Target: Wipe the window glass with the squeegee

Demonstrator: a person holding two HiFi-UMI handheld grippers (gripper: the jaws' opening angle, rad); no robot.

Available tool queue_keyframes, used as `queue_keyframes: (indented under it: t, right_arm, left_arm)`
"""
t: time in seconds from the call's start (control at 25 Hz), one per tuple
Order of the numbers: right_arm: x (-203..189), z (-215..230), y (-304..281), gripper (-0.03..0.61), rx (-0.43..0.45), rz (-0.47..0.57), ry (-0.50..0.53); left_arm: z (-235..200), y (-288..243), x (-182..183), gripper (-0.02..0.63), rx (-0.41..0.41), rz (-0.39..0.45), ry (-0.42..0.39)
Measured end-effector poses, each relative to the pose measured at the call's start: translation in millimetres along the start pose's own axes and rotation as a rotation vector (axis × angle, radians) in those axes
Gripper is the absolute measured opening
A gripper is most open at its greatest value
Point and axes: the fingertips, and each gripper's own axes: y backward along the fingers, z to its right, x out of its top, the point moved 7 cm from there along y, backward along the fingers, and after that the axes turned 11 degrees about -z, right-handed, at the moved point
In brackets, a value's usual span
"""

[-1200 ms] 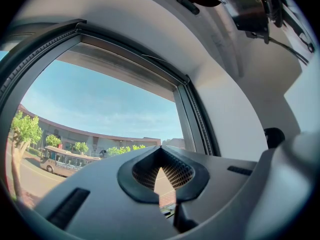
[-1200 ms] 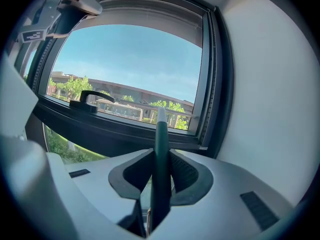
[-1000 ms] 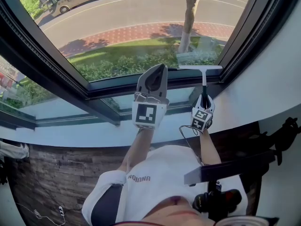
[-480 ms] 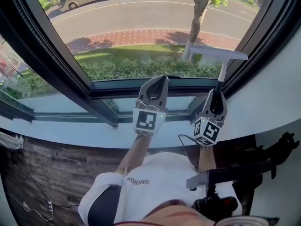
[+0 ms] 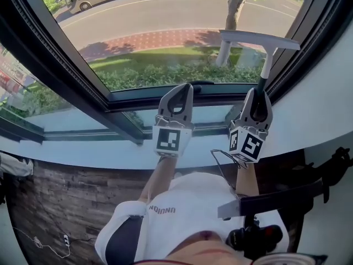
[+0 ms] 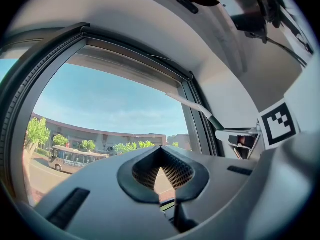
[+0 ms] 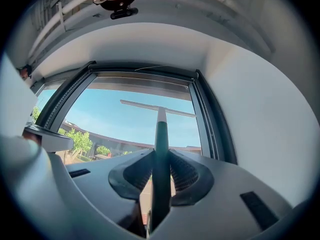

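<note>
Squeegee (image 5: 267, 59) high on the right of the window glass (image 5: 165, 26) in the head view, blade level, handle running down into the right gripper (image 5: 259, 95). The left gripper (image 5: 183, 90) hovers just left of it, near the bottom frame.

Left gripper view: tips pressed together, nothing between them, squeegee off to the right.

Right gripper view: jaws clamped on the dark handle, blade far ahead; contact with the pane, can't tell.

Looks like the top of a stroke. The next move calls for the blade flat on the glass and an even pull down towards the near frame.
</note>
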Motion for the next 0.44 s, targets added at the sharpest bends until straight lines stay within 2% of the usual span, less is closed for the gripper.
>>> queue_keyframes:
  t: [0.44]
  right_arm:
    - [11.1, -5.0, -4.9, 0.092, 0.017, 0.03, 0.004]
  left_arm:
    - [-5.9, 4.9, 4.3, -0.005, 0.011, 0.007, -0.057]
